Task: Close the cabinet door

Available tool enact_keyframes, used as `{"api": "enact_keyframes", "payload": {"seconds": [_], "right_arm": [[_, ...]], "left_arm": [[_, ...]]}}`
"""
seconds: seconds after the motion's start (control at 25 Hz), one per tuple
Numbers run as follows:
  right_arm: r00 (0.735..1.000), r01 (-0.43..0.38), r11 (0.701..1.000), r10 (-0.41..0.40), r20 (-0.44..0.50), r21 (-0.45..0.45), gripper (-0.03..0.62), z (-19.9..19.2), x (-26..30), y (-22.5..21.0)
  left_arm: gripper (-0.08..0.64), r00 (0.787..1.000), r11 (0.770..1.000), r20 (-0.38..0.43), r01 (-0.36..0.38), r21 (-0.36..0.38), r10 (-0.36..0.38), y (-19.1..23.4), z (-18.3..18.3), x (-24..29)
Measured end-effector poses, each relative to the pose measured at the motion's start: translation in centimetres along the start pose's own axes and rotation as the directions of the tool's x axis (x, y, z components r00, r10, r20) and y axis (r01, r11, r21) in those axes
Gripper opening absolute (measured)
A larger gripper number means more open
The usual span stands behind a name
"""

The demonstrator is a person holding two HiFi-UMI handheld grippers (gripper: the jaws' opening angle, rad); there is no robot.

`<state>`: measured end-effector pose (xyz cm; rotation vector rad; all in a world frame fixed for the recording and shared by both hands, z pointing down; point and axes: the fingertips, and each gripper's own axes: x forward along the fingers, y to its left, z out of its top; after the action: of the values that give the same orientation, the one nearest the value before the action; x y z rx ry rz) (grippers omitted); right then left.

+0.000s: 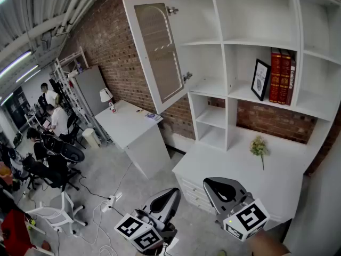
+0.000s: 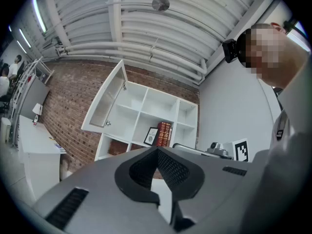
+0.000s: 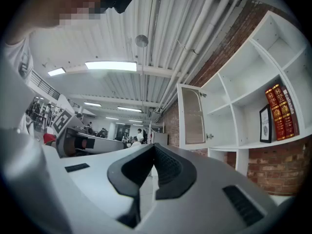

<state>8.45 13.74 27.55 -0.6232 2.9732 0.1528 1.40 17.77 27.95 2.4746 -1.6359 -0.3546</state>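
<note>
A white cabinet door (image 1: 155,52) with a glass panel stands swung wide open at the upper left of the white shelf unit (image 1: 229,63). It shows again as the door (image 2: 105,104) in the left gripper view and the door (image 3: 191,117) in the right gripper view. Both grippers hang low and far from it, near the desk's front. My left gripper (image 1: 171,193) is shut with nothing in it; its tips meet (image 2: 156,150). My right gripper (image 1: 222,185) is shut and empty too, its tips together (image 3: 153,147).
A framed picture (image 1: 260,79) and red books (image 1: 282,76) stand on a shelf. A small flower sprig (image 1: 259,148) lies on the white desk (image 1: 234,169). A second white table (image 1: 130,124) stands left by the brick wall. People sit at far left.
</note>
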Motion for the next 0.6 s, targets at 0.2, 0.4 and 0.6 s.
{"api": "enact_keyframes", "payload": {"seconds": [0.2,0.4,0.6], "right_arm": [[1.0,-0.016,1.0,0.016,0.004,0.011,0.017,-0.2,-0.1,-0.5],[0.999,-0.029,0.999,0.028,0.017,0.022,0.017,0.0,-0.5,-1.1],[0.998,-0.027,0.997,0.023,0.064,0.072,0.018,0.7,-1.6,-3.0]], "left_arm": [[0.011,1.0,1.0,0.0,-0.008,0.007,0.008,-0.2,-0.2,0.5],[0.011,1.0,1.0,0.0,-0.02,0.014,0.02,-0.4,-0.3,1.2],[0.011,0.998,0.998,0.008,-0.066,0.022,0.066,0.1,0.1,1.7]]}}
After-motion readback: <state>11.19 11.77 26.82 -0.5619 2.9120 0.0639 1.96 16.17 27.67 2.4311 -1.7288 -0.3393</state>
